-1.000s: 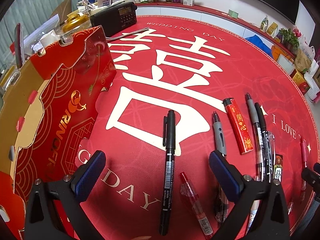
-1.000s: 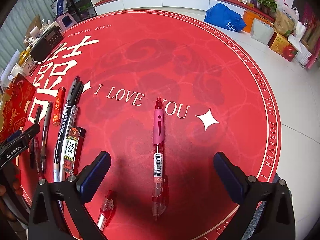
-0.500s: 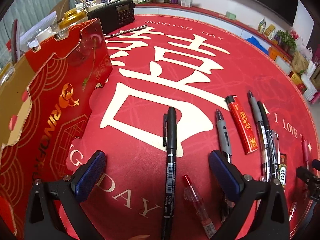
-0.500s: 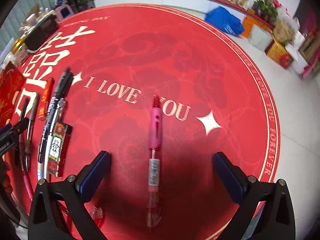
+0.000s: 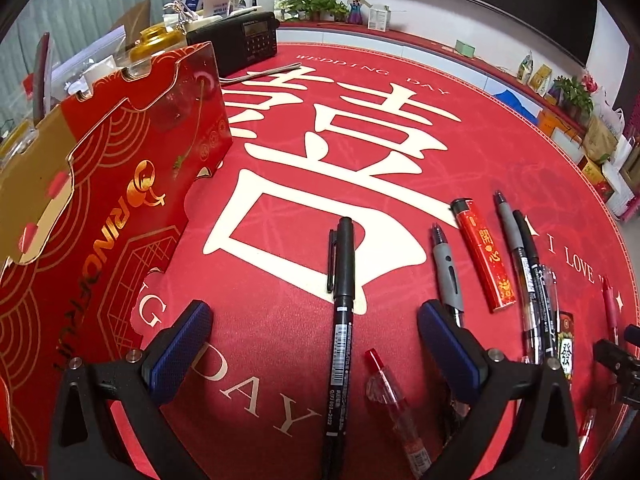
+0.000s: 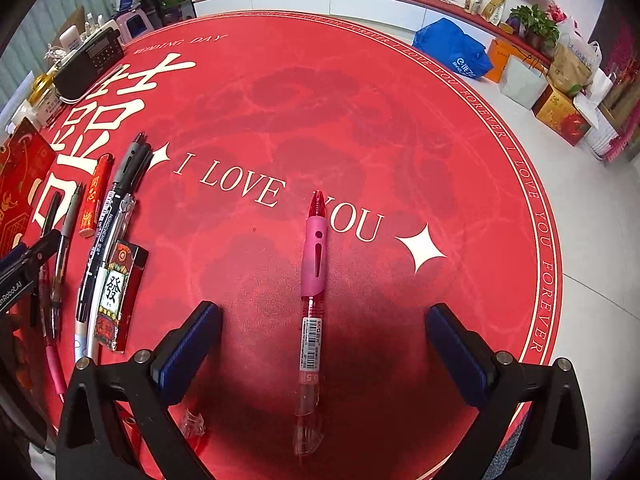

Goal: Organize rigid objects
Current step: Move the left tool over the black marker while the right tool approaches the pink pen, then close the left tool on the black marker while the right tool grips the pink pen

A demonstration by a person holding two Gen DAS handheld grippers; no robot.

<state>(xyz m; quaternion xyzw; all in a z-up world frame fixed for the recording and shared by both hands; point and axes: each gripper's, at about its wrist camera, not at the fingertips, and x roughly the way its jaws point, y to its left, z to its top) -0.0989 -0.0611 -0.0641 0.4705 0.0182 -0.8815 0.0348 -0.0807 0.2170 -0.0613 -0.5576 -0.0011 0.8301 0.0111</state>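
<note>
In the left wrist view my left gripper (image 5: 314, 320) is open, low over the red mat, with a black marker (image 5: 342, 304) lying lengthwise between its fingers. A red clear pen (image 5: 394, 400), a grey pen (image 5: 448, 272), a red lighter (image 5: 484, 256) and several black pens (image 5: 528, 272) lie to the right. In the right wrist view my right gripper (image 6: 322, 320) is open with a pink-grip pen (image 6: 314, 264) lying between its fingers. The lighter (image 6: 94, 196), the pens (image 6: 116, 208) and a black card box (image 6: 120, 292) lie at its left.
A tall red gift box (image 5: 108, 208) stands at the left of the left gripper. A black radio (image 5: 240, 40) and clutter sit at the far edge. The round mat's edge (image 6: 536, 216) and the floor with bags (image 6: 452, 52) are to the right.
The left gripper has come a little nearer the black marker, with the gift box closer at its left. The right gripper swung briefly, then settled over the pink pen. Both stay open.
</note>
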